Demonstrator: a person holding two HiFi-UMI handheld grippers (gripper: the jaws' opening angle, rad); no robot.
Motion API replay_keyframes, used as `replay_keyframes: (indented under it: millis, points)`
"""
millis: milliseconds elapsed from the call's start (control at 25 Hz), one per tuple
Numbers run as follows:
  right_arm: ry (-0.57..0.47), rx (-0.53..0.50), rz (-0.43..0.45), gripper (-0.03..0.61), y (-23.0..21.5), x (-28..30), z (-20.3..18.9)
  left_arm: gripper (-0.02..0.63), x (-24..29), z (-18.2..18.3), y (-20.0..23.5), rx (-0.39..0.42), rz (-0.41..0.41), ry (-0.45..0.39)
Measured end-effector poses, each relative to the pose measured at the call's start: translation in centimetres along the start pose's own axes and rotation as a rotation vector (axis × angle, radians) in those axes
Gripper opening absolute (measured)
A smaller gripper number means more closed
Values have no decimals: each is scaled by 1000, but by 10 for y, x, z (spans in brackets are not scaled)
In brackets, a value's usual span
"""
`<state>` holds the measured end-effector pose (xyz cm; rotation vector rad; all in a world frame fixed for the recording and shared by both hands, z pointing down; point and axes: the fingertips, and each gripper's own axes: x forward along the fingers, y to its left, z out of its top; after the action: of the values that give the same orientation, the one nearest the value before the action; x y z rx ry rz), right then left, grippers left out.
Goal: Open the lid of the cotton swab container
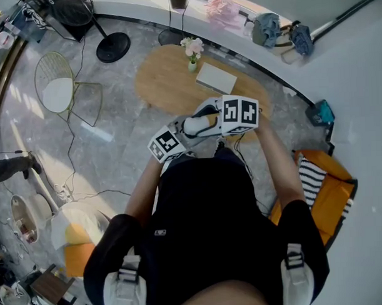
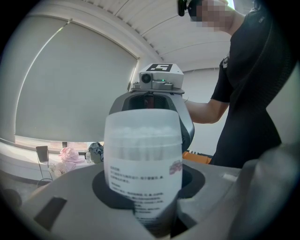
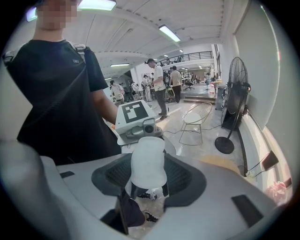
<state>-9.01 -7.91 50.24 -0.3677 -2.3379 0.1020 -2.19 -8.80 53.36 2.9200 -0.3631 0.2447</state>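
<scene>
I have both tools raised in front of my chest, above the near edge of the oval wooden table (image 1: 160, 84). The left gripper (image 2: 140, 194) is clamped on the cotton swab container (image 2: 143, 159). Its pads press on the labelled lower body from both sides, and the white swab heads show through the cloudy wall above the label. The container stands upright in that view, held in the air between the two tools and off the table.

The right gripper (image 3: 147, 178) comes in from the far side, facing the left one. Its dark ribbed pads pinch the white lid (image 3: 147, 161) on either side. The lid sits on the container, and I cannot make out any gap under it.

On the far part of the table stand a small vase of flowers (image 1: 192, 52) and, to its right, a flat pale box (image 1: 216, 78). A wire chair (image 1: 57, 84) stands on the floor well to the left, with a fan (image 1: 112, 45) just beyond it.
</scene>
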Motion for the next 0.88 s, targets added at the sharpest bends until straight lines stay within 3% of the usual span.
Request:
replay_keyframes:
  millis: [200, 440, 880]
  points:
    - [4, 3, 15, 202, -5, -1, -2, 187, 2, 0, 4, 3, -1, 0]
    - [-5, 54, 79, 199, 1, -2, -5, 187, 1, -6, 3, 93, 0, 59]
    - [-85, 80, 134, 203, -1, -10, 6, 187, -3, 6, 4, 108, -8, 26]
